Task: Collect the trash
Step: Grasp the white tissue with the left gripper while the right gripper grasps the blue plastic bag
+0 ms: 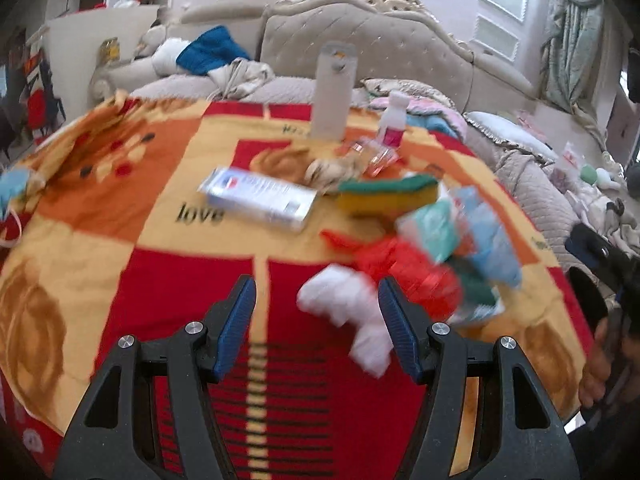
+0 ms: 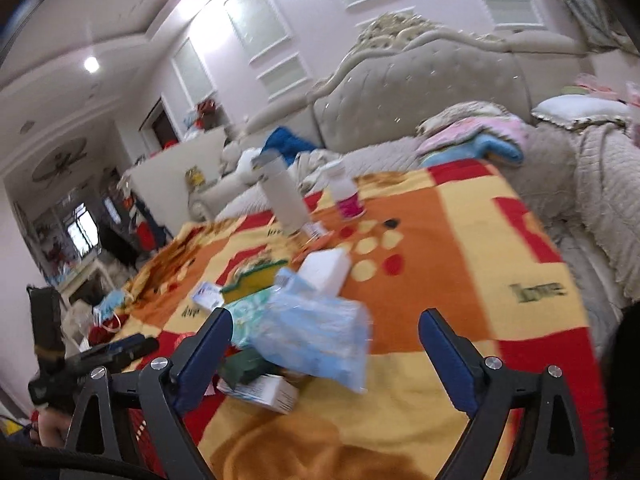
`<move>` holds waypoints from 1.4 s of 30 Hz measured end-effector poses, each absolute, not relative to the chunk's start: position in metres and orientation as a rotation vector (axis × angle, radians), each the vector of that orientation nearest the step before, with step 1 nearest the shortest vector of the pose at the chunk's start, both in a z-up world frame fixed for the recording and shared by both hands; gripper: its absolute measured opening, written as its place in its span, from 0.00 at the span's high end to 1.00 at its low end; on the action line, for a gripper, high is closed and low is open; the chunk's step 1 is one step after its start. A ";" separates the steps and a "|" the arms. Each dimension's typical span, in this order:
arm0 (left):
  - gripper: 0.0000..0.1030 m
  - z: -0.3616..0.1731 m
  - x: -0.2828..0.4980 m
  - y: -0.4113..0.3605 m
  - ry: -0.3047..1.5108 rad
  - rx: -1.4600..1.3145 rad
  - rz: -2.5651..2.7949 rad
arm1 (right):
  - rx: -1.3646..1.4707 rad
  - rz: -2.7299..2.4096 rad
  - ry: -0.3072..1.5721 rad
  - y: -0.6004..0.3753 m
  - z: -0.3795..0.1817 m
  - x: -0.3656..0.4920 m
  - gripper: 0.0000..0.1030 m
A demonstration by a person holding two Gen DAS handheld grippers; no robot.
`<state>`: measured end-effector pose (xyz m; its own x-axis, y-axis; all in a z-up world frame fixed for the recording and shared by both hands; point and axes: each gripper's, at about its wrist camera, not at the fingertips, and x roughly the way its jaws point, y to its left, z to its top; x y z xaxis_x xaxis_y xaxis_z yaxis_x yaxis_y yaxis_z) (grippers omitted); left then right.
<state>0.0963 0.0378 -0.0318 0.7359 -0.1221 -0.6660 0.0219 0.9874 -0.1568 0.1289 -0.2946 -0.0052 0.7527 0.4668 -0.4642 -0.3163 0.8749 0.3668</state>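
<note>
On blanket [image 1: 168, 280], one sponge [image 1: 384, 196], two boxes [image 1: 260, 198]

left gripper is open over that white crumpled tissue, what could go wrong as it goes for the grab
The left gripper is open with the white tissue off-centre, near its right finger, so closing may only pinch an edge. The red wrapper lies right against it and could get caught too. The view is motion-blurred, so aim may be off.
</note>
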 end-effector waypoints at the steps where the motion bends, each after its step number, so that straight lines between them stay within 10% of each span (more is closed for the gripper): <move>1: 0.39 -0.039 0.095 0.041 0.754 -0.155 -0.093 | 0.263 0.441 0.591 -0.284 -0.010 0.135 0.10; 14: 0.39 -0.064 0.101 0.031 0.852 -0.202 -0.210 | 0.261 0.386 0.778 -0.247 -0.055 0.188 0.09; 20: 0.39 -0.067 0.121 0.014 0.867 -0.180 -0.221 | 0.300 0.375 0.794 -0.258 -0.059 0.187 0.49; 34: 0.40 -0.068 0.132 -0.011 0.884 -0.135 -0.232 | 0.308 0.454 0.679 -0.276 -0.031 0.157 0.57; 37: 0.74 -0.068 0.130 -0.009 0.873 -0.147 -0.214 | 0.332 0.468 0.653 -0.286 -0.024 0.149 0.57; 42: 0.88 -0.068 0.123 0.010 0.876 -0.224 -0.234 | 0.320 0.470 0.642 -0.295 -0.019 0.139 0.57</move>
<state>0.1229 0.0100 -0.0676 0.6182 -0.2927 -0.7295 0.1101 0.9512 -0.2884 0.1392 -0.2954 -0.0186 0.7021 0.5115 -0.4954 -0.3180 0.8477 0.4246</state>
